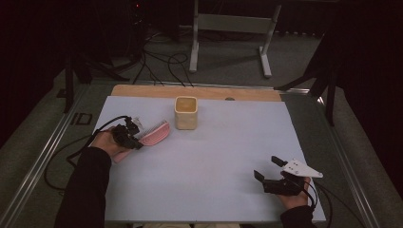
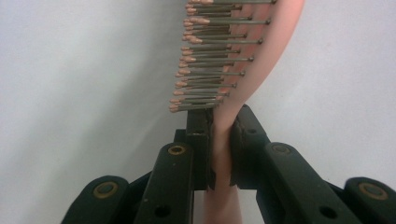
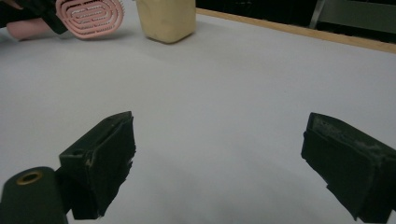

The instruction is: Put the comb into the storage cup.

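1 pink hairbrush (image 1: pixel 153 134) clamped in left hand-held gripper (image 1: pixel 129 137), 1 cup (image 1: pixel 186 113) nearby.

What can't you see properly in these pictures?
- Inside of the cup: high view, too small and dim to tell.
- Brush head: left gripper view, cut off by the top edge.
- Brush handle: right gripper view, cut off at the left edge behind the left gripper.

A pink hairbrush (image 1: pixel 151 135) lies just left of the cream cup (image 1: pixel 186 113), neck clamped.
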`<action>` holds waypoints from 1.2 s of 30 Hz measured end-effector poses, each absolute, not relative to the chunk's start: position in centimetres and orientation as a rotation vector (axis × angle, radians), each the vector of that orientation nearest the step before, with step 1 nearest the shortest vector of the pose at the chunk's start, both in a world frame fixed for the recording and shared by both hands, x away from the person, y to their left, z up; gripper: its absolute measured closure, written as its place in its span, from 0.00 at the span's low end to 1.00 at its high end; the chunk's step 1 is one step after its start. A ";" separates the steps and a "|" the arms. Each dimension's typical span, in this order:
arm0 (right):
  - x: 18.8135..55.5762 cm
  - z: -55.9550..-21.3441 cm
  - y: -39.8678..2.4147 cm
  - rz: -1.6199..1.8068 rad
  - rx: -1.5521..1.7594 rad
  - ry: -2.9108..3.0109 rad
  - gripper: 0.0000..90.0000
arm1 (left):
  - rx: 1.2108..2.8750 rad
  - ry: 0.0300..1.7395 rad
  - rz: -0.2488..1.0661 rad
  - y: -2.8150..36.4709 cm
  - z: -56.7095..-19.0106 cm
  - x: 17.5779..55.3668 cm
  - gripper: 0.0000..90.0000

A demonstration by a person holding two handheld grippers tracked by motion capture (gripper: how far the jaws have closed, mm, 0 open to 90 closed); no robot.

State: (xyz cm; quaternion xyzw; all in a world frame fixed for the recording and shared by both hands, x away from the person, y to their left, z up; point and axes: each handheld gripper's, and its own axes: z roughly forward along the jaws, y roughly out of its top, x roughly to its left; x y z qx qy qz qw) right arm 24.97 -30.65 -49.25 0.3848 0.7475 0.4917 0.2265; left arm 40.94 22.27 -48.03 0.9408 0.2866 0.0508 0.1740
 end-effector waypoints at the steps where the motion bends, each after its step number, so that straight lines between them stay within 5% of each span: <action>1: 25.0 -49.3 -30.6 1.355 1.061 2.060 0.10 | 2.667 0.813 0.144 22.3 -48.0 40.9 0.90; 36: 24.9 -49.1 -30.4 1.357 1.062 2.056 0.10 | 2.287 0.895 0.380 22.4 -42.4 37.7 0.89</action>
